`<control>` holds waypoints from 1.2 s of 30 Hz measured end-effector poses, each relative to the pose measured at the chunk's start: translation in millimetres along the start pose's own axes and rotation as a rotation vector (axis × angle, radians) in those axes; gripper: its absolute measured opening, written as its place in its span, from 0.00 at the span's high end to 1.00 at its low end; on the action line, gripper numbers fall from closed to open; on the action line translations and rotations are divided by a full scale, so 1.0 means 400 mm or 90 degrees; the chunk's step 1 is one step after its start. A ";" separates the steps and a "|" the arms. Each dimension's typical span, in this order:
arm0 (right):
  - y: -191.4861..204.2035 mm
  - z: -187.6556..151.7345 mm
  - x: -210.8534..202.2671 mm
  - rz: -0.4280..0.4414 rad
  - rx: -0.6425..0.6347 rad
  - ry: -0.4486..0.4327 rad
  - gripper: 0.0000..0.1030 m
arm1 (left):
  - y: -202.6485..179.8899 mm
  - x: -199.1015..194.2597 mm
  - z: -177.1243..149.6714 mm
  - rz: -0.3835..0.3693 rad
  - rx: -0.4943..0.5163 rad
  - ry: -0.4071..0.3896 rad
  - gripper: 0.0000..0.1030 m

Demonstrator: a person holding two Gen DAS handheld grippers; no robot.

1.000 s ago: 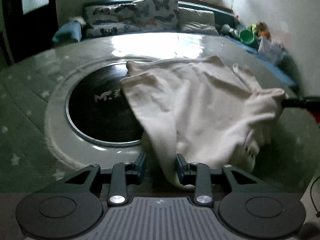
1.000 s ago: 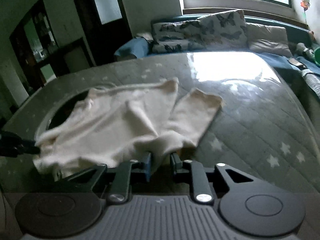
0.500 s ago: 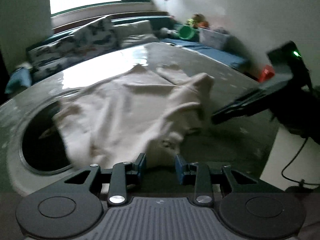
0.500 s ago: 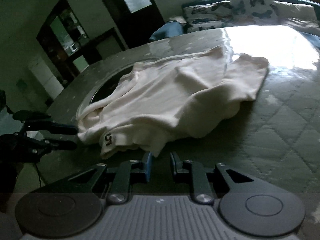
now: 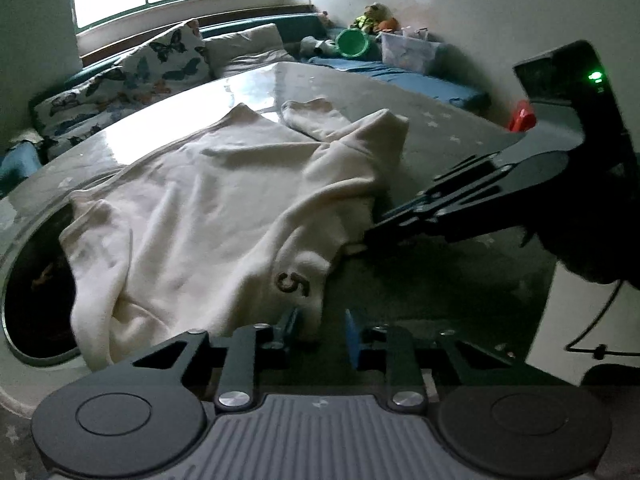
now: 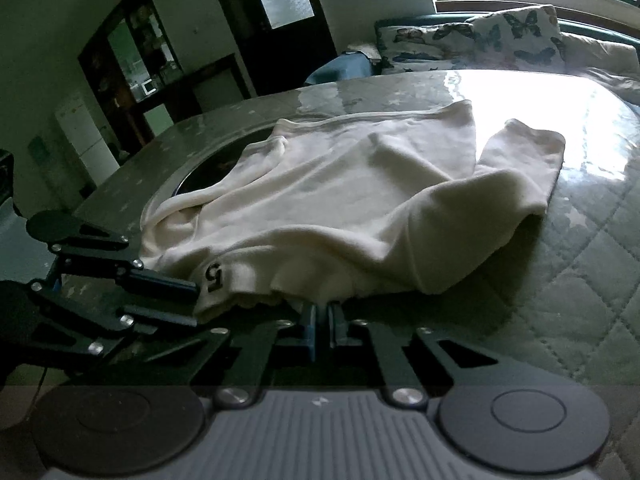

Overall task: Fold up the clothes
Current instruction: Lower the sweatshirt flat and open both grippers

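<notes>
Left wrist view: the cream fleece garment [image 5: 224, 208] with a dark "5" patch [image 5: 292, 283] lies rumpled on the grey-green quilted, star-printed table cover [image 5: 452, 152], partly draped over a round black inset [image 5: 32, 292] at the left. The left gripper [image 5: 320, 326] has its jaws closing, with the garment's near hem corner between them; the pads are apart and do not visibly press the cloth. From the right, the right gripper [image 5: 360, 240] reaches in side-on, its tips meeting the hem beside the patch. Only this view shows the green bucket [image 5: 354, 42], a clear plastic bin [image 5: 408, 50] and toys along the blue bench by the wall.

Right wrist view: the right gripper [image 6: 322, 320] has its fingers brought together, pinching the garment [image 6: 360, 200] at its near lower edge. The left gripper [image 6: 194, 304] comes in from the left at the patch [image 6: 214, 274]. Only this view shows the dark doorway [image 6: 280, 20] and a cabinet [image 6: 132, 52]. Butterfly-print cushions [image 6: 480, 40] appear in both.
</notes>
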State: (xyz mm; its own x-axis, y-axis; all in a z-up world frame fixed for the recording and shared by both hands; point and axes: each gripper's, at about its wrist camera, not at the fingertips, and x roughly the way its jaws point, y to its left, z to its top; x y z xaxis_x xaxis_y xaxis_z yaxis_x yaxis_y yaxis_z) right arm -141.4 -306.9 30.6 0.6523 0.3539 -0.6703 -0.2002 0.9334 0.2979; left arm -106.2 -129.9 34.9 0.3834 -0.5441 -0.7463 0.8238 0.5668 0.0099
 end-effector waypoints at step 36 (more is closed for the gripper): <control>0.056 0.007 0.010 0.032 -0.074 0.033 0.92 | 0.071 0.010 0.081 -0.025 -0.032 -0.005 0.91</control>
State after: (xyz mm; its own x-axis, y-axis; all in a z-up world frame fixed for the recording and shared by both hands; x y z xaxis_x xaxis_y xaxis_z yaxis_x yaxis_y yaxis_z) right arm -141.2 -284.7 36.6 0.6007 0.4001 -0.6921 -0.3169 0.9140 0.2534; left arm -67.7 -136.0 53.9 0.3545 -0.5707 -0.7407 0.8159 0.5758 -0.0532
